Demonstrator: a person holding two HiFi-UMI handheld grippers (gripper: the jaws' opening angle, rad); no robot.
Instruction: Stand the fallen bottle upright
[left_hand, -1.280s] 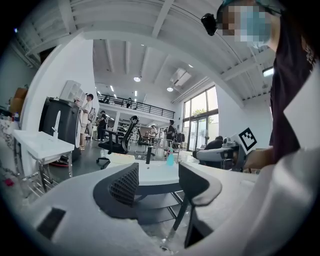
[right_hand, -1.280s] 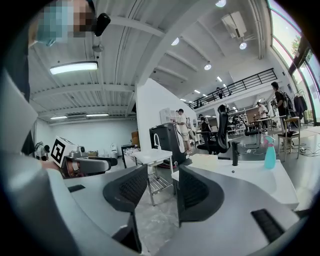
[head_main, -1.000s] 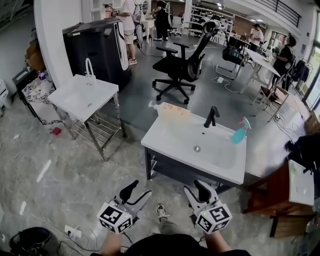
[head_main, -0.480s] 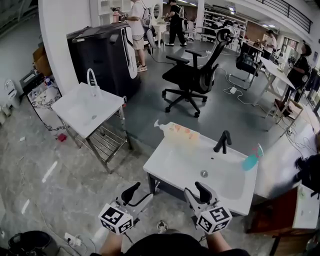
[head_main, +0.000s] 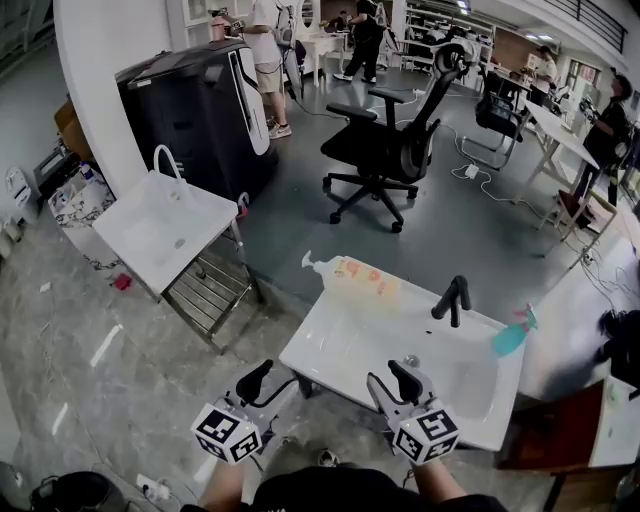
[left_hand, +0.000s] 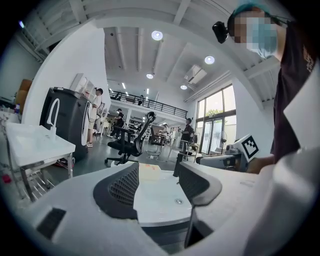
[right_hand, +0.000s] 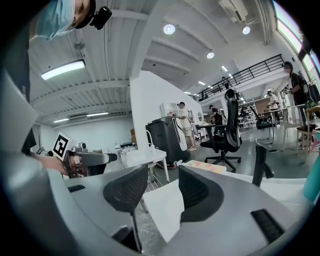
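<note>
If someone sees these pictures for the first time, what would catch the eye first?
The white sink stands in the middle foreground, with a pale bottle lying on its side at its far left corner and a black faucet behind the basin. Nearer the camera, the left gripper and right gripper have jaws apart, empty.

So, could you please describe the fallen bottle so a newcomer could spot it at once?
Find the nearer white sink. Along its far edge, left of the black faucet, is a pale pump bottle with orange print. It alone lies on its side; the blue spray bottle at the right corner stands upright.
</note>
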